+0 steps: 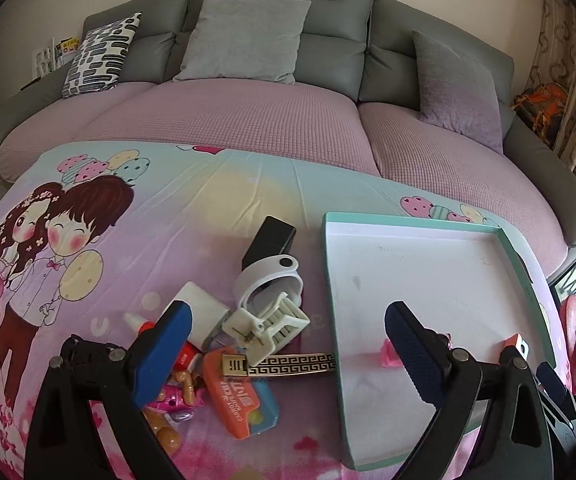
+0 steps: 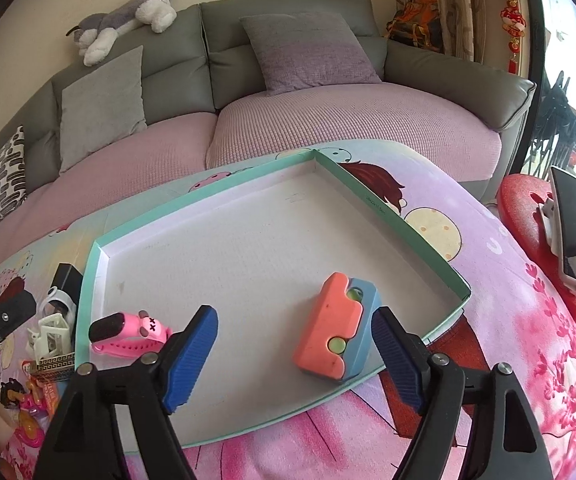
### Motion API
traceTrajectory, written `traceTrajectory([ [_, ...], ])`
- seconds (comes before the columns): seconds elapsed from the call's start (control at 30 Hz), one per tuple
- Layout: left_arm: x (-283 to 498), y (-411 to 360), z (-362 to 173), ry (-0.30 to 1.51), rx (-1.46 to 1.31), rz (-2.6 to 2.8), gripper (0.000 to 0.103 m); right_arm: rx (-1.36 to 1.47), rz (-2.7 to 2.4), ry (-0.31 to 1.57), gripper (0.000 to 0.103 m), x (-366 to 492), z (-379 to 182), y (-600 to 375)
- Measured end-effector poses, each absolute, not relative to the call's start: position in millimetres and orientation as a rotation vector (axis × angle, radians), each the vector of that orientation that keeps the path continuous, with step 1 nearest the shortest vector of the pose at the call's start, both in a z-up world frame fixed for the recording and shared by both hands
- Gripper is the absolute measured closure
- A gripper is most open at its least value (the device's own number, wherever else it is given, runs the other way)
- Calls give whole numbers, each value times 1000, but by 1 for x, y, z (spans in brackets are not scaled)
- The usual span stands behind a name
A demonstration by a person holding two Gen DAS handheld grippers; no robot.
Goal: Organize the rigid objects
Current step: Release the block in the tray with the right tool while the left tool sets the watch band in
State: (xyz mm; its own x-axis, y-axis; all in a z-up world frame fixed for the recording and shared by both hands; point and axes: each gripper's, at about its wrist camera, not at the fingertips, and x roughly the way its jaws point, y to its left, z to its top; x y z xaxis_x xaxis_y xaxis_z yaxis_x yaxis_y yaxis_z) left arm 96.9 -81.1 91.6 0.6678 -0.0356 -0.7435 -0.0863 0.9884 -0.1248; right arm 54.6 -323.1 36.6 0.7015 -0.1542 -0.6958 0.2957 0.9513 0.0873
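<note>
Pink watch (image 1: 391,354) mostly hidden behind left gripper (image 1: 288,344).

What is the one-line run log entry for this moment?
left gripper: open | right gripper: open, empty | shallow teal-rimmed cardboard tray: holds pink toy watch, orange-blue plastic block

Both wrist views look steeply down, close over the tray (image 1: 507,248) they share, sofa (image 2: 288,20) behind.

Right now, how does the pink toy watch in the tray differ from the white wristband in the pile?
The pink toy watch lies inside the teal-rimmed tray; the white wristband sits outside, amid clutter. The pink one lies alone; the white one leans against a black box. Both are plastic bands.
</note>
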Motion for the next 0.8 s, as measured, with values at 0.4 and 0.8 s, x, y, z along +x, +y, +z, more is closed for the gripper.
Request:
traceTrajectory([
  [0.4,76,-19,94,790,-202,184,4,157,-158,716,0,60,41,-280],
  [0.8,47,57,116,694,-282,339,4,155,2,670,0,63,49,-225],
])
